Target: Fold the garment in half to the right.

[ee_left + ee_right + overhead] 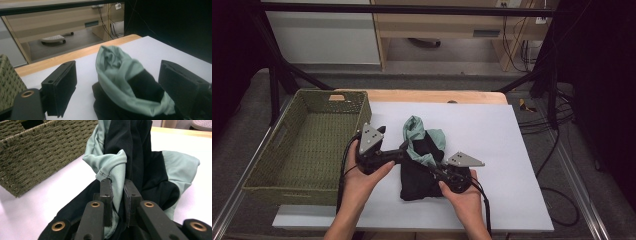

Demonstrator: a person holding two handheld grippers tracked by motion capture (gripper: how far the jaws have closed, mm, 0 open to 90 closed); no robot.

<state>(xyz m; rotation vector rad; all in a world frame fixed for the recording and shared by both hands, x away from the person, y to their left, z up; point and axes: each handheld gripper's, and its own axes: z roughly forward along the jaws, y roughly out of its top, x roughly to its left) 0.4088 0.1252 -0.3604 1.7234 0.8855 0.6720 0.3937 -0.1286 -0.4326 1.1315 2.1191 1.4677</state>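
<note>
Garment (422, 165): soft, smooth knit fabric, black w/ pale mint-green panels, stitched hems, crumpled into a loose heap. Lower part lies flat as a dark, roughly square fold on the white sheet (492, 130) covering the worktop; upper part is pulled up into a green-edged loop. The sheet is matte and smooth, w/ a strip of light wood showing at the far edge.

Right gripper (117, 192): black jaws pinched tight on a bunched fold of green and black cloth, fabric squeezed between the pads, the rest rising above and draping to both sides. In the high view it sits at the garment's right edge, hand below it.

Left gripper (117, 82): blocky black pads stand wide apart, nothing pressed; the raised green loop sits between them, closer to the right-hand pad in the left gripper view, whether it touches that pad can't be told. In the high view it's at the garment's left side.

Basket (297, 145): woven olive-green, rectangular, coarse weave, cut-out handle; just left of the left gripper, apart from the garment.
</note>
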